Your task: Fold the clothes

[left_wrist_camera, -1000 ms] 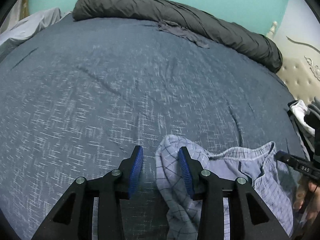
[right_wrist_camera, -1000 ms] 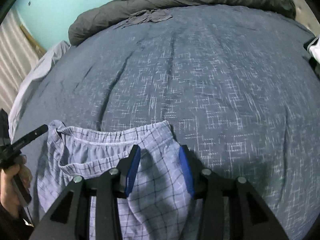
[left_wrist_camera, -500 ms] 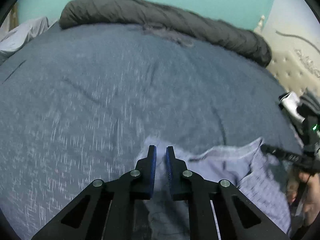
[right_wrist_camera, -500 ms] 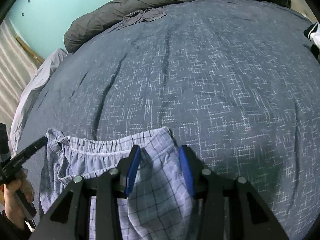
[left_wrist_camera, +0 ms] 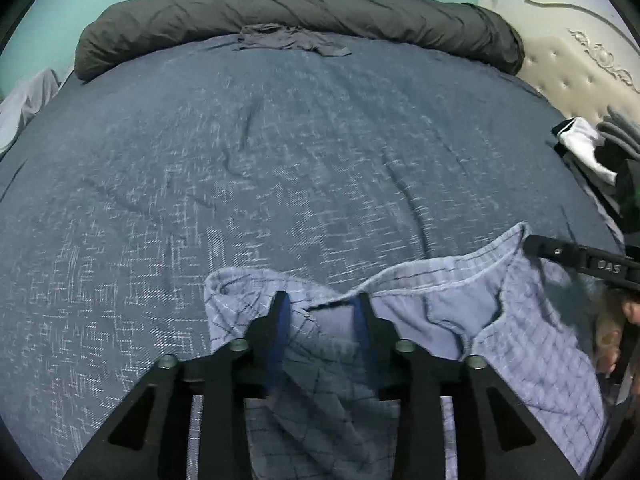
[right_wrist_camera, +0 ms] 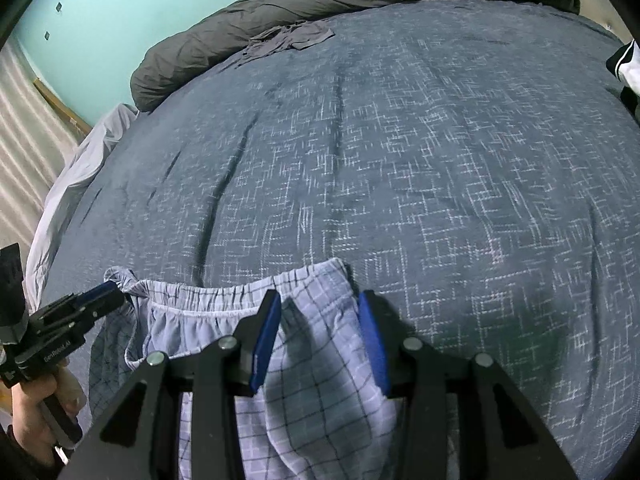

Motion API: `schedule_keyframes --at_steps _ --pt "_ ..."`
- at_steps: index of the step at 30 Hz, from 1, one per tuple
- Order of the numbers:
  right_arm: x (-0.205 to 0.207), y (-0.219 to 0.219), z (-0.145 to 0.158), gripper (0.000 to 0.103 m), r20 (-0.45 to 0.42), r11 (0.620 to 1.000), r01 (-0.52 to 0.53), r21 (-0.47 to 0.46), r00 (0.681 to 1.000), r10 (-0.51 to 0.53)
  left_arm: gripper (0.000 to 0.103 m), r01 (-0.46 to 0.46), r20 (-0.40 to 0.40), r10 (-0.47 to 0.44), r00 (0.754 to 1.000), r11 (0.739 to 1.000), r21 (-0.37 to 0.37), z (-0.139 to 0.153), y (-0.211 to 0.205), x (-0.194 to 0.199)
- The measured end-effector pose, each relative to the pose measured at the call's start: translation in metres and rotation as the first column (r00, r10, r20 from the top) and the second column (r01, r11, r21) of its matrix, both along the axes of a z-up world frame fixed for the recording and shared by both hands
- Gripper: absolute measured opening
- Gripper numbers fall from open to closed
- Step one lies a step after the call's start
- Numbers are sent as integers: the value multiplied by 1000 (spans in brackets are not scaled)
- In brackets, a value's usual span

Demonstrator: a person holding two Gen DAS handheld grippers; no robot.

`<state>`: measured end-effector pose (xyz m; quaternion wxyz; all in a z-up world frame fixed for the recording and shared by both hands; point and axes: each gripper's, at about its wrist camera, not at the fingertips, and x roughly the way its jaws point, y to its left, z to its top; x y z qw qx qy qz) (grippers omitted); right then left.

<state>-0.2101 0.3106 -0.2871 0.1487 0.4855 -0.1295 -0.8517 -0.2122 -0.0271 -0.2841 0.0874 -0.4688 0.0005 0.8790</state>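
Light blue checked pants [left_wrist_camera: 520,340] lie at the near edge of the dark blue bed cover [left_wrist_camera: 280,160], waistband towards the far side. My left gripper [left_wrist_camera: 320,308] stands over the waistband's left end. Its jaws are opening, with rumpled cloth between them and the pads apart from it. My right gripper [right_wrist_camera: 320,308] sits over the right end of the pants [right_wrist_camera: 320,400], jaws apart, a loose ridge of cloth between them. The right wrist view shows the left gripper [right_wrist_camera: 116,296] at the waistband's left corner. The right gripper [left_wrist_camera: 532,244] shows at the other corner in the left wrist view.
A rolled dark grey duvet [left_wrist_camera: 280,12] lines the far side, with a small grey garment [left_wrist_camera: 288,42] in front of it. A pile of dark and white clothes [left_wrist_camera: 588,148] lies by the tufted headboard [left_wrist_camera: 580,72]. A pale sheet [right_wrist_camera: 80,168] hangs off the left edge.
My left gripper closed on the waistband's left end half a second ago and has since spread its jaws again, shifting right over the cloth. The right gripper has stayed in place.
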Motion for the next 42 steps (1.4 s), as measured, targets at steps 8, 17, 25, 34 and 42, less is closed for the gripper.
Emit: schedule_keyframes --at_steps 8,17,25,34,42 --pt "0 5 0 41 4 1000 4 -13 1000 -4 37 -18 62 20 998 999 -32 -12 -13 8" --pt "-21 -9 1 41 3 1000 8 -22 1000 -8 37 -71 0 71 998 997 -12 7 -35 18" --pt "-22 -13 -1 41 3 1000 6 -20 1000 -6 37 -12 -11 11 1000 996 -90 3 -20 13" --pt "-18 -22 -2 41 2 999 12 -35 1000 -12 37 28 -72 -43 997 980 -197 17 6 14" --pt "-15 -22 0 41 2 999 13 -41 1000 -13 37 52 -14 -57 998 973 -224 -8 12 -2"
